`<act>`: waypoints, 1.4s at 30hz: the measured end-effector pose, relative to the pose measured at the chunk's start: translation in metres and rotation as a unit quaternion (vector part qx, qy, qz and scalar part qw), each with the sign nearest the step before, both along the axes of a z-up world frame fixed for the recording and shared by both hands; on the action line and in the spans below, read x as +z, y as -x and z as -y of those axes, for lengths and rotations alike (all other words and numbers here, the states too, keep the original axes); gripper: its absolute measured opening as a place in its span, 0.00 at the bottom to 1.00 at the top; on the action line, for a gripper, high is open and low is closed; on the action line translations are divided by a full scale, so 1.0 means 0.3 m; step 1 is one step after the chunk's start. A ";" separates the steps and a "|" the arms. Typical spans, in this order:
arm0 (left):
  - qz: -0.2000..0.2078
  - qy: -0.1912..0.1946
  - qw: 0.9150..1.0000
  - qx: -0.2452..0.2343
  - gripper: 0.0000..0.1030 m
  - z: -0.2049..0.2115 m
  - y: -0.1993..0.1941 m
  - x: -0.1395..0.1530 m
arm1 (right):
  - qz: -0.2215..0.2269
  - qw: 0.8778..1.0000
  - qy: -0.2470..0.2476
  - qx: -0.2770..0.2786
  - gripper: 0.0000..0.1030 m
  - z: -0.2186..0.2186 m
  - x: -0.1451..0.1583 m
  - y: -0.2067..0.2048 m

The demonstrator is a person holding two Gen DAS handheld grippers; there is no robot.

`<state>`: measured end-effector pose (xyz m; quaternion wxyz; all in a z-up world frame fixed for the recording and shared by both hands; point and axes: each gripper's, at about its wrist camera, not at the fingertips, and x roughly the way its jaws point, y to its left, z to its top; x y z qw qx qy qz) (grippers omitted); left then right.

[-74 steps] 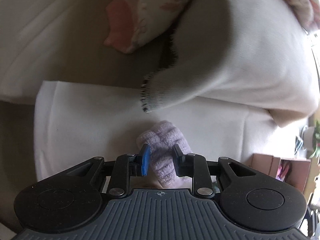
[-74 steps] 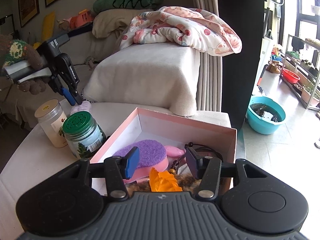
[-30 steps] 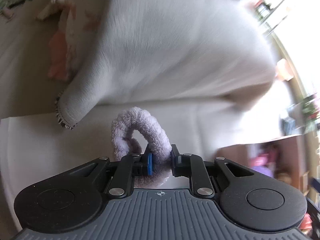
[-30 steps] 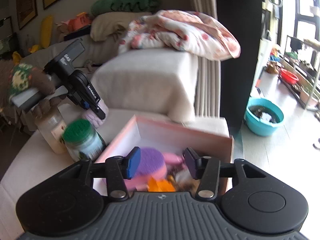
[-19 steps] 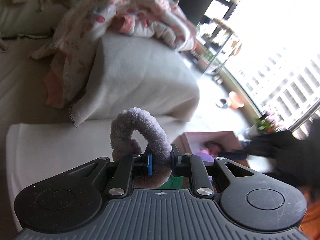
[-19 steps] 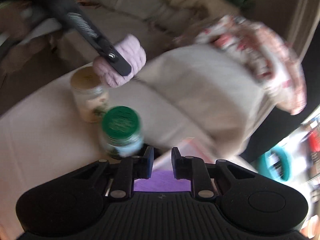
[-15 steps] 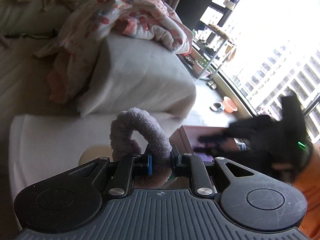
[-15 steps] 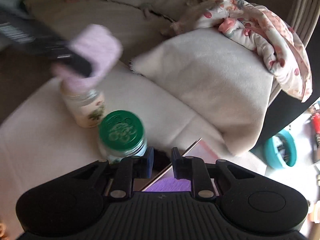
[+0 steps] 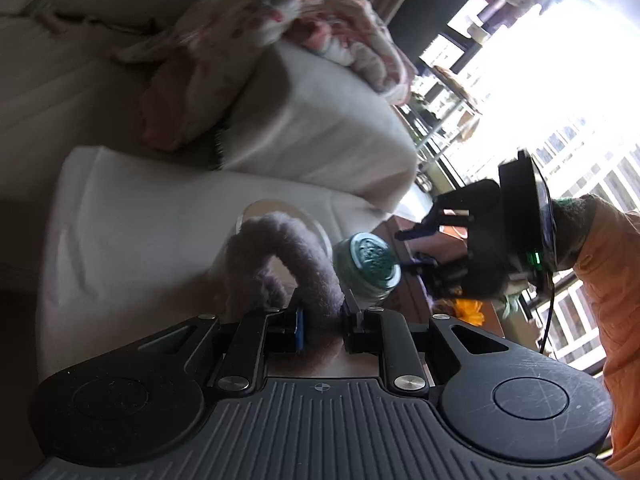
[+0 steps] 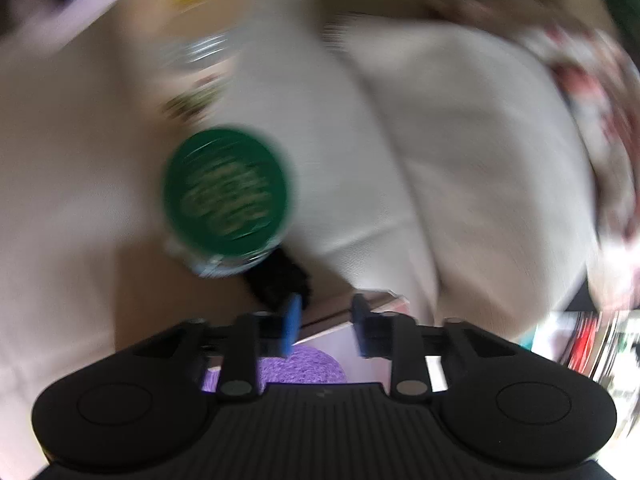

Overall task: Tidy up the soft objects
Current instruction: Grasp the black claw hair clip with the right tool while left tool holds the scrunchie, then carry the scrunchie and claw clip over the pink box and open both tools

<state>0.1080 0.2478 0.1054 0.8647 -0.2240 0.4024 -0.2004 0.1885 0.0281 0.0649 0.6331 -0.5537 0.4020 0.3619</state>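
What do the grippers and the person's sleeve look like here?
Both are matte black plastic with a ribbed top plate, two round discs and silver pivot screws. On the left gripper and the right gripper one fingertip pad is blue, the other black. Seen from the left wrist, the right one shows a green light and a thin black cable. The sleeve is orange.

Ahead of the left gripper point(image 9: 322, 322) stand two jars point(image 9: 367, 266); the box point(image 9: 408, 292) lies right of them, under the right gripper point(image 10: 323, 326).
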 end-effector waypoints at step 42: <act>0.128 -0.077 0.987 -0.055 0.19 0.465 -0.138 0.350 | 0.134 0.956 -0.250 -0.073 0.33 0.379 0.555 0.227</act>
